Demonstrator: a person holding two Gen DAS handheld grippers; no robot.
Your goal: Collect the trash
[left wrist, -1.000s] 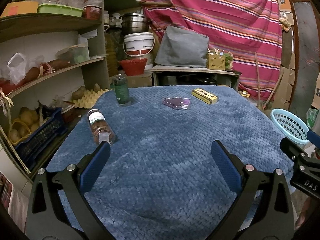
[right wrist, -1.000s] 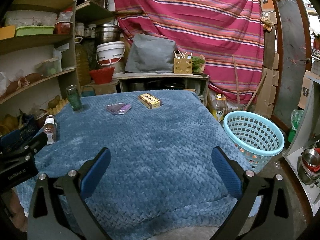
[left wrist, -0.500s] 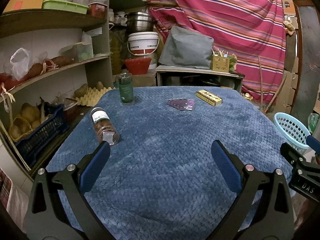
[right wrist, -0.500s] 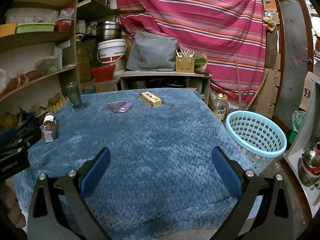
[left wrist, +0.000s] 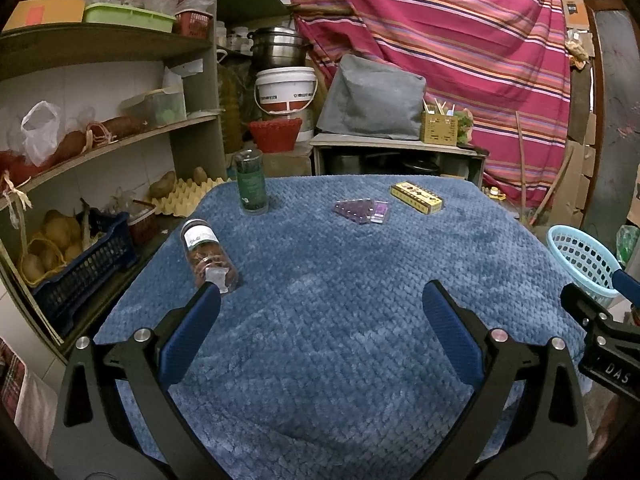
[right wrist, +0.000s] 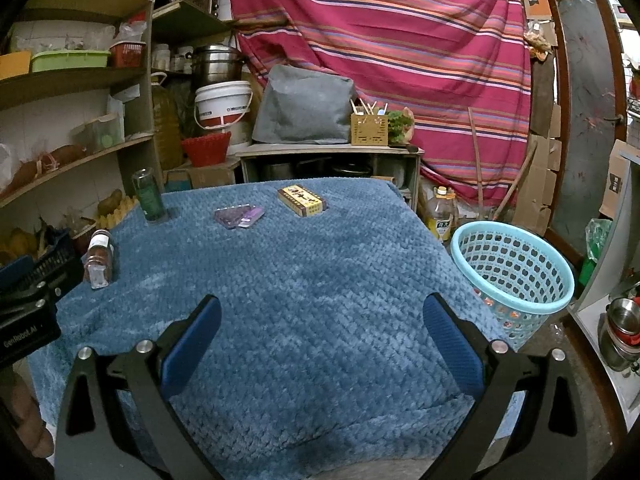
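On the blue blanket-covered table (left wrist: 340,280) lie a tipped clear jar (left wrist: 208,254) with brown contents, an upright green bottle (left wrist: 251,187), a purple packet (left wrist: 362,211) and a yellow box (left wrist: 417,198). They also show in the right wrist view: jar (right wrist: 98,259), bottle (right wrist: 149,196), packet (right wrist: 239,216), box (right wrist: 301,199). A light blue mesh basket (right wrist: 512,276) stands on the floor right of the table. My left gripper (left wrist: 320,320) is open and empty, near the jar. My right gripper (right wrist: 320,324) is open and empty over the table's front.
Wooden shelves (left wrist: 100,148) with tubs, bags and potatoes stand left of the table. A blue crate (left wrist: 80,268) sits by the table's left edge. A low cabinet (left wrist: 396,156) with a grey cushion and a striped curtain (right wrist: 400,40) stand behind.
Both grippers have drifted slightly; the views shifted so the table objects sit a little lower and more centred. Both grippers stay open and empty.
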